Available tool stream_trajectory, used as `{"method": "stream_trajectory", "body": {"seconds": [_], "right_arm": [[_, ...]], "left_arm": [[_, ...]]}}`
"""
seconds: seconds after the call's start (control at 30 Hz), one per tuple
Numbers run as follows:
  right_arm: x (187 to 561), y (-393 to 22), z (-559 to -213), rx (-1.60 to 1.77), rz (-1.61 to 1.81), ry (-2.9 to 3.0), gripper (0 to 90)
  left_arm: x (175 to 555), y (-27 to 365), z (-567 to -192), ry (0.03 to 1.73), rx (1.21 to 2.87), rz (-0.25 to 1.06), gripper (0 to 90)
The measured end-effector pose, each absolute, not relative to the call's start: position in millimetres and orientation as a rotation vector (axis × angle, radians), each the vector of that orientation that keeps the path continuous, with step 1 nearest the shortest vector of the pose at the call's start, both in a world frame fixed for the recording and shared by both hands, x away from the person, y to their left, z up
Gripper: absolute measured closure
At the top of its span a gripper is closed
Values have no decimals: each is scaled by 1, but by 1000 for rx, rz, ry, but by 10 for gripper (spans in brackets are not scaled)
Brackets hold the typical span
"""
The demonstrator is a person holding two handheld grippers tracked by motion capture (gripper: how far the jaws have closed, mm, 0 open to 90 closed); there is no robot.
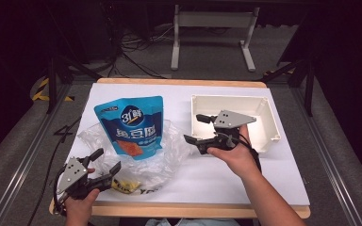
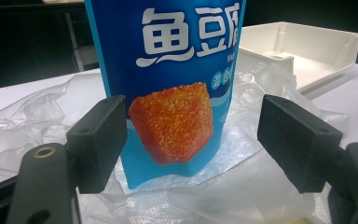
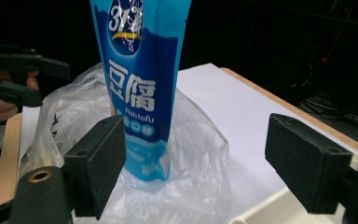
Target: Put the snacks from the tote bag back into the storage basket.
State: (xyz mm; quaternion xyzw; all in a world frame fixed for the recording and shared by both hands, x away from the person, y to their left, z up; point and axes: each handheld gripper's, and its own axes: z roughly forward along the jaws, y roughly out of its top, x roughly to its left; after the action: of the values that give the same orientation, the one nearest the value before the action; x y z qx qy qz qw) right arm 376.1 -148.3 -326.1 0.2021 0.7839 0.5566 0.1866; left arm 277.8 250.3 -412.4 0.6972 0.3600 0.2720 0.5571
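At the centre of the white-covered surface [image 1: 245,176], a tall blue fish-tofu pouch [image 1: 131,125] stands upright on a crumpled clear plastic bag [image 1: 169,150], with an empty white plastic tray [image 1: 268,120] at its three o'clock. The right gripper [image 1: 194,128], released and holding nothing, hovers over the tray's near-left corner with its jaws spread wide and aimed toward nine o'clock at the pouch. The left gripper [image 1: 107,160], equally unclenched, waits low at the pouch's seven o'clock, pointing toward one o'clock, its hand [image 1: 81,207] at the surface's near edge. The pouch looks like the thing to be lifted into the tray; a clean pick would square the pads on the pouch's flat faces at mid-height, above the loose film, and close gently so the soft pack neither buckles nor drags the bag along.
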Motion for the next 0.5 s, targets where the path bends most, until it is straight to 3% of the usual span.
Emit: {"method": "stream_trajectory", "body": {"seconds": [0.5], "right_arm": [[399, -111, -327, 528, 1668, 2214, 176]], "left_arm": [[278, 253, -412, 858, 1636, 642, 248]]}}
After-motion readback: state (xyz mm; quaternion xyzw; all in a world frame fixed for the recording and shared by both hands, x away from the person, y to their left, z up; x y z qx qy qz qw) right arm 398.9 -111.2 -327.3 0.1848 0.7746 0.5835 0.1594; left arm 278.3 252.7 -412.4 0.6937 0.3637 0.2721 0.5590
